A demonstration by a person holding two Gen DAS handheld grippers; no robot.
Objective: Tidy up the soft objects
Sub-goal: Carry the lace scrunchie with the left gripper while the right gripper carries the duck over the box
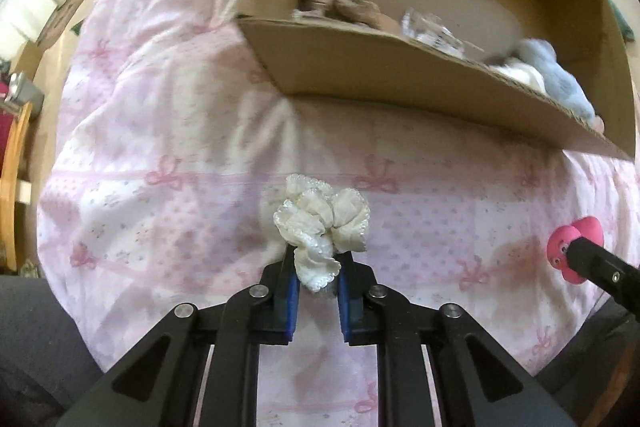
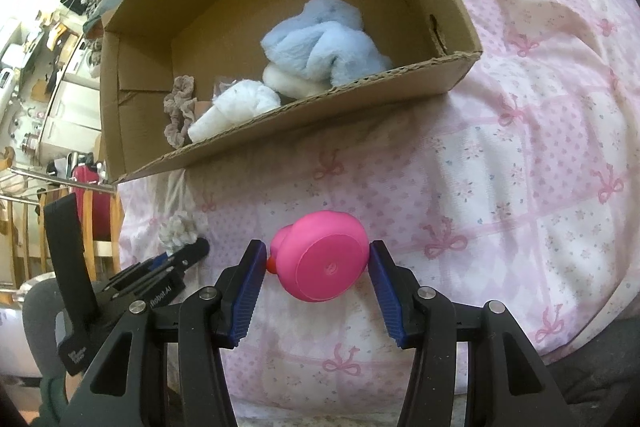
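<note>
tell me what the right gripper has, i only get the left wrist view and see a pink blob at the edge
Observer: It is a pink rubber duck, base towards the camera, with the right gripper closed on it, a blue pad touching each side.
Operator: can you see my left gripper from there
Observer: Yes, the left gripper is at the lower left of the right wrist view, with the cream scrunchie bunched at its tip.
Operator: whats behind the box's near wall
Observer: Inside the cardboard box, a white fluffy piece lies against that wall, between the beige scrunchie and the blue fluffy piece.
</note>
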